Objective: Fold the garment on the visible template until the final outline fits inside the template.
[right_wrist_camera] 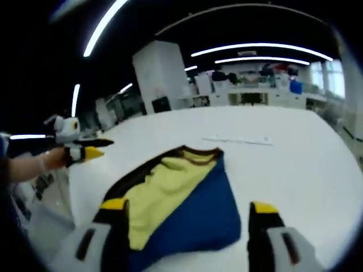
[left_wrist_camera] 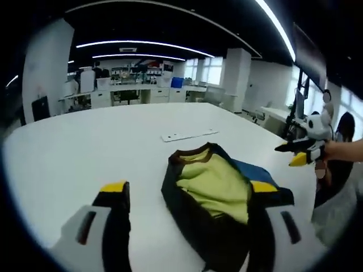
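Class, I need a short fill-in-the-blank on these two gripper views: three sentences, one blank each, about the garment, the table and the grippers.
1. The garment lies on a ____ table.
2. Beside its yellow and black parts, the garment shows a large ____ panel.
3. The jaws of the left gripper and the right gripper both stand ____, holding nothing.

Missing words: white; blue; open

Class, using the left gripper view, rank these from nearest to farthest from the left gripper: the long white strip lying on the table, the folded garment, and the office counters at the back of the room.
1. The garment, on the table just ahead of the left gripper, by its right jaw.
2. The white strip, flat on the table beyond the garment.
3. The office counters, across the room, past the table's far edge.
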`<state>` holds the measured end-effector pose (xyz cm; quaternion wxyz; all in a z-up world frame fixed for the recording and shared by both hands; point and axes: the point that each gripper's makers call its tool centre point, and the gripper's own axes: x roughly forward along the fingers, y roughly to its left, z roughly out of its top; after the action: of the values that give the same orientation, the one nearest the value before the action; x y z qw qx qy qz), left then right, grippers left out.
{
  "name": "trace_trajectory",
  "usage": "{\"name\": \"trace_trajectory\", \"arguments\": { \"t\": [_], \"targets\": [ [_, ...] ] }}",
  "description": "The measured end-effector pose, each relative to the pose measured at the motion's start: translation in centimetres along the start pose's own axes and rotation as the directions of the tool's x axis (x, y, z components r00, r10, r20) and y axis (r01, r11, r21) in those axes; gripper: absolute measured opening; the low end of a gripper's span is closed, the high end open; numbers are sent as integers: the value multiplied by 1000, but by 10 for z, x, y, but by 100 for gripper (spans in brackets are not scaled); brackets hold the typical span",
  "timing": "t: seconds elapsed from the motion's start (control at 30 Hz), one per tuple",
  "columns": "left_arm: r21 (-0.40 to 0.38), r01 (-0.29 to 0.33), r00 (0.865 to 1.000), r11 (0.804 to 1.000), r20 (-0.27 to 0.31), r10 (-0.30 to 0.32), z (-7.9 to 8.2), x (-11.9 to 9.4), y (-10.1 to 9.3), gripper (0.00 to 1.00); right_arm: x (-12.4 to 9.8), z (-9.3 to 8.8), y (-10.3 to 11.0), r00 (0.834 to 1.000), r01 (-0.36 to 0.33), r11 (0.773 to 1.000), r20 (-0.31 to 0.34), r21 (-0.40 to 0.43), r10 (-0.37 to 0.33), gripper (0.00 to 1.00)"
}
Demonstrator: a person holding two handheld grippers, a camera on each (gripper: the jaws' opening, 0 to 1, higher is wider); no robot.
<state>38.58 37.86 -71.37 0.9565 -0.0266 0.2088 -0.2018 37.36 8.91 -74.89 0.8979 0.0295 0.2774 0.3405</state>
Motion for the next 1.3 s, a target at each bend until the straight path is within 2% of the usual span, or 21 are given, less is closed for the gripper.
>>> {"name": "trace_trajectory", "arguments": {
  "t": [0.17,0.23,0.3,0.33,0.47,0.67,0.77,0.83,0.93,1.0,1.1,1.23,1.3],
  "targets": [
    [20,-27,1000,999,-10,27,-11,-19,7,79,-12,-29,6,999,0,999,-36,33,1,83],
    [19,-36,999,999,-19,37,-17,-26,8,79,-17,-38,13,999,-12,996,-40,94,16,82],
    [12,-44,999,999,-22,44,-22,-32,12,79,-21,-50,16,998,-7,997,-56,72,11,80],
    [1,-50,999,999,-21,50,-25,-35,15,79,-24,-60,23,996,-7,998,-86,64,13,80],
    [-13,-56,998,998,-22,56,-33,-41,8,78,-24,-79,39,989,-53,993,-131,107,67,77],
    [-20,-56,998,998,-44,55,-48,-44,4,77,-22,-94,60,980,-85,991,-172,106,103,70],
    [-33,-54,998,998,-39,52,-50,-45,3,76,-20,-104,68,972,-102,980,-194,171,135,62],
    [-35,-55,998,998,-40,53,-52,-45,4,76,-21,-110,75,964,-121,982,-218,146,152,58],
    [-37,-51,998,998,-48,49,-55,-46,5,76,-19,-115,77,960,-128,981,-231,149,160,50],
    [-42,-50,998,998,-47,48,-56,-47,6,76,-18,-116,81,955,-140,973,-234,183,182,43],
    [-42,-50,998,998,-47,48,-56,-47,7,75,-16,-119,80,953,-137,967,-239,213,188,27],
    [-44,-46,998,998,-51,44,-58,-47,5,75,-13,-123,83,950,-135,958,-240,254,198,25],
    [-51,-45,998,998,-53,43,-59,-48,5,74,-6,-125,76,953,-113,951,-240,287,186,19]
  ]
}}
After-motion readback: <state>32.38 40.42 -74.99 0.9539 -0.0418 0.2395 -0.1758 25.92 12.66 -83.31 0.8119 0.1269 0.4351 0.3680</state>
